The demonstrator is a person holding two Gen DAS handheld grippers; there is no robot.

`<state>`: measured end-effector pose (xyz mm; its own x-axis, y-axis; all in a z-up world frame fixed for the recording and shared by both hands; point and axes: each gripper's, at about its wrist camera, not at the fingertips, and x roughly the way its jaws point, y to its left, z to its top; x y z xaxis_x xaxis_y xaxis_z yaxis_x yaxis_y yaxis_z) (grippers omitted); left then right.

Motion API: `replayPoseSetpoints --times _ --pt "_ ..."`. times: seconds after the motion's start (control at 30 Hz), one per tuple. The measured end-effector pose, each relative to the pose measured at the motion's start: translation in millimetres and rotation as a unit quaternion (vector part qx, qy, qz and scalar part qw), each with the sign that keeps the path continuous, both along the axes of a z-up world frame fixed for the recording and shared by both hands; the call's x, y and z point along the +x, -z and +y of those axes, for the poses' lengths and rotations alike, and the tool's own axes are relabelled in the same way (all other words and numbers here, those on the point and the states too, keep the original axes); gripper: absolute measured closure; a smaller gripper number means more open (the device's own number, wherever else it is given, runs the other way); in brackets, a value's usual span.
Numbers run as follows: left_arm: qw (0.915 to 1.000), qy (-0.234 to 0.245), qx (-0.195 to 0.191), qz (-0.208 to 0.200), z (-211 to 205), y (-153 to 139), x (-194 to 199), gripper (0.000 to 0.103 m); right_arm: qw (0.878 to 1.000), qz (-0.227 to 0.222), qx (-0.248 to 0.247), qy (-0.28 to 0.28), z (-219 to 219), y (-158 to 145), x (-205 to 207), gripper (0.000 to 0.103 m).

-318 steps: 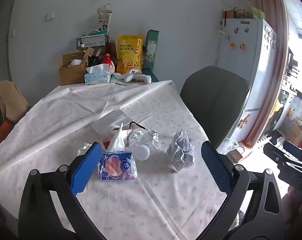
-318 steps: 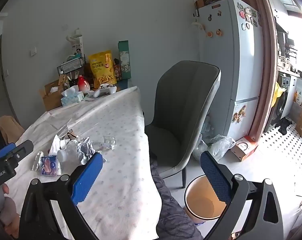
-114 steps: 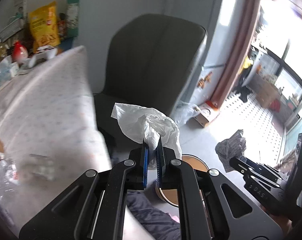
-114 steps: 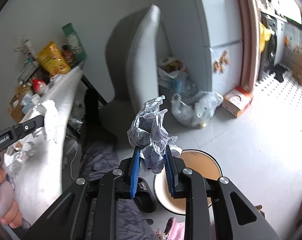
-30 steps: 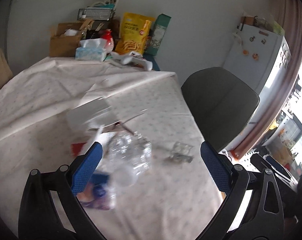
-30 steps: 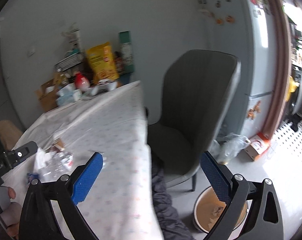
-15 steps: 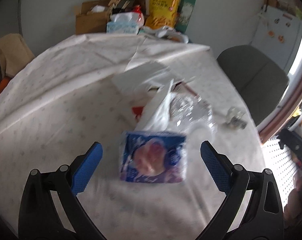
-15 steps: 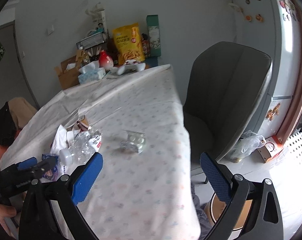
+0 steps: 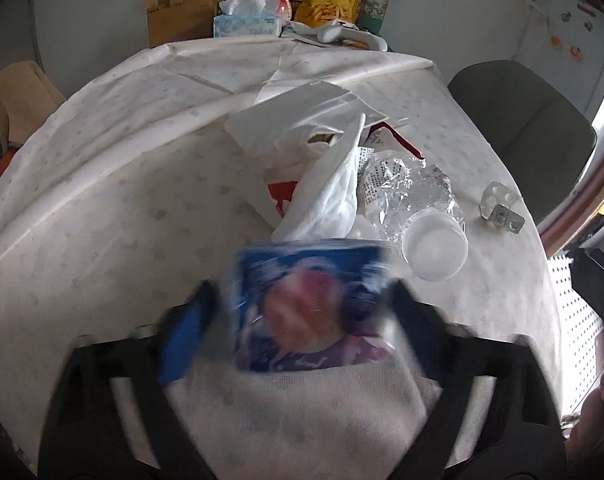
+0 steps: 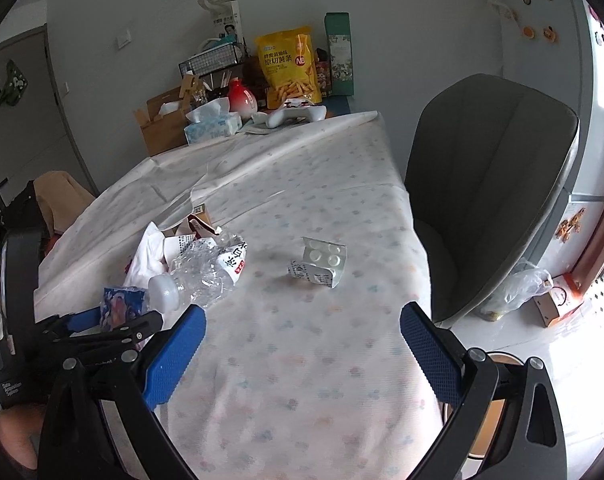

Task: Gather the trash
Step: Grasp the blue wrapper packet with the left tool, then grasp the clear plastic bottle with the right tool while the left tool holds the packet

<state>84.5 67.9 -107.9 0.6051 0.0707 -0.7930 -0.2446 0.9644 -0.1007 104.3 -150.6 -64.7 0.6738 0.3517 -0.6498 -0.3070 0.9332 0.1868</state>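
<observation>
A blue snack wrapper (image 9: 308, 306) lies on the table between the blurred fingers of my left gripper (image 9: 297, 320), which are closing around it with small gaps still showing. The wrapper also shows in the right wrist view (image 10: 119, 306), with the left gripper (image 10: 113, 322) around it. Behind it lie a white tissue (image 9: 330, 196), a crushed clear bottle (image 9: 418, 208) with a white cap and an empty pill blister (image 10: 322, 264). My right gripper (image 10: 302, 348) is open and empty above the table, near the blister.
A white plastic bag (image 9: 297, 120) and red packaging (image 9: 281, 194) lie behind the trash. A tissue box (image 10: 211, 126), yellow snack bag (image 10: 289, 68) and cardboard box stand at the far edge. A grey chair (image 10: 490, 184) stands right. A bin (image 10: 490, 408) sits on the floor below.
My left gripper has dropped down to the blue wrapper and its fingers have closed in from wide open. My right gripper has moved nearer over the table.
</observation>
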Motion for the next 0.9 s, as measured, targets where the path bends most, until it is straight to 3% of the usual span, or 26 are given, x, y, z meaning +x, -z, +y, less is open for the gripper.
replayPoseSetpoints --times 0.13,0.37,0.6,0.7,0.8,0.9 --pt "0.9997 0.002 -0.024 -0.005 12.7 -4.2 -7.9 0.043 1.0 0.005 0.0 -0.023 18.3 0.4 2.3 0.008" --pt "0.9979 -0.023 -0.036 -0.049 41.8 -25.9 -32.2 0.045 0.998 0.007 -0.005 -0.054 58.0 -0.6 3.5 0.008" --pt "0.994 -0.055 -0.057 -0.076 71.1 -30.3 -47.6 0.045 0.999 0.017 -0.013 -0.04 91.7 5.7 16.1 0.008" --pt "0.9937 -0.057 -0.06 -0.075 75.6 -27.4 -51.1 0.045 0.999 0.023 -0.017 -0.03 97.8 9.4 22.9 0.015" --pt "0.9934 -0.056 -0.062 -0.078 78.3 -28.9 -51.2 0.045 0.999 0.033 -0.003 -0.033 93.6 11.7 25.8 0.031" --pt "0.9931 -0.051 -0.064 -0.084 74.9 -30.8 -50.9 0.044 0.999 0.042 0.004 -0.028 84.6 8.7 24.3 0.054"
